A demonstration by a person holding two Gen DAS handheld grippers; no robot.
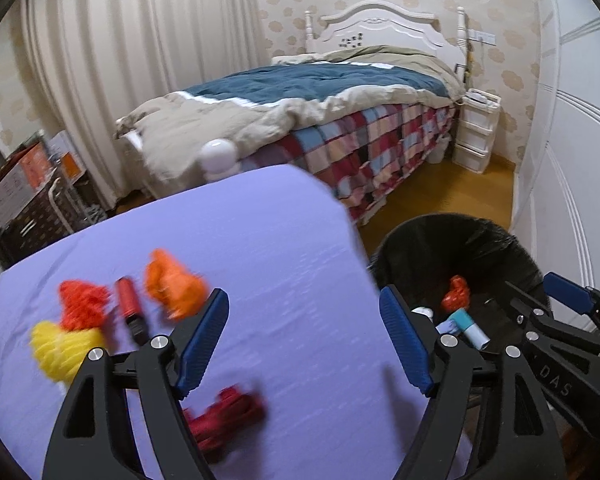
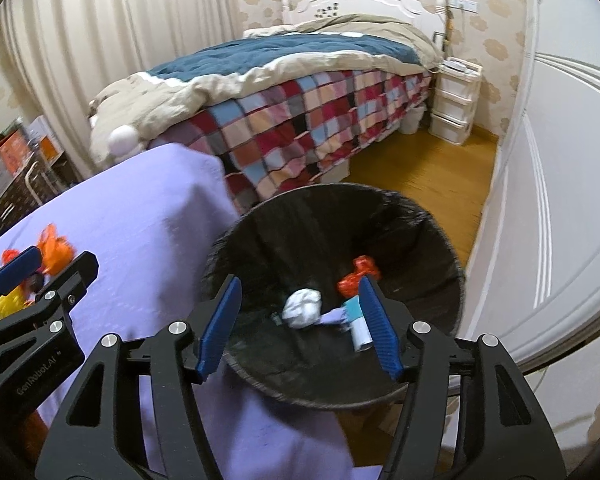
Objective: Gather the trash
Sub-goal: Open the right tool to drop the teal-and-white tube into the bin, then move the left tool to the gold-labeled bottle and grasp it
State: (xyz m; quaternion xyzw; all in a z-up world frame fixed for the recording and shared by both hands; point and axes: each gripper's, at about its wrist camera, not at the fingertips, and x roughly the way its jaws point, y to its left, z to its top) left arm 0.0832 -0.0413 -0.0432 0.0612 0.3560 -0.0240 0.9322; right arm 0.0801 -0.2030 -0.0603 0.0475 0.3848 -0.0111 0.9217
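Two identical hand-held tools are seen; no hand or sleeve is shown. The left gripper is built from matte black, angular frame arms with triangular cut-outs. Each finger is faced with a blue ribbed pad, long and slightly tapered. Round silver screw heads are set at the linkage pivots, two per side. The right gripper is made the same way: black frame, blue ribbed pads, silver screws. White lettering "DAS" is printed on the right tool's black body, and "GenRobot.AI" on the left tool's body.
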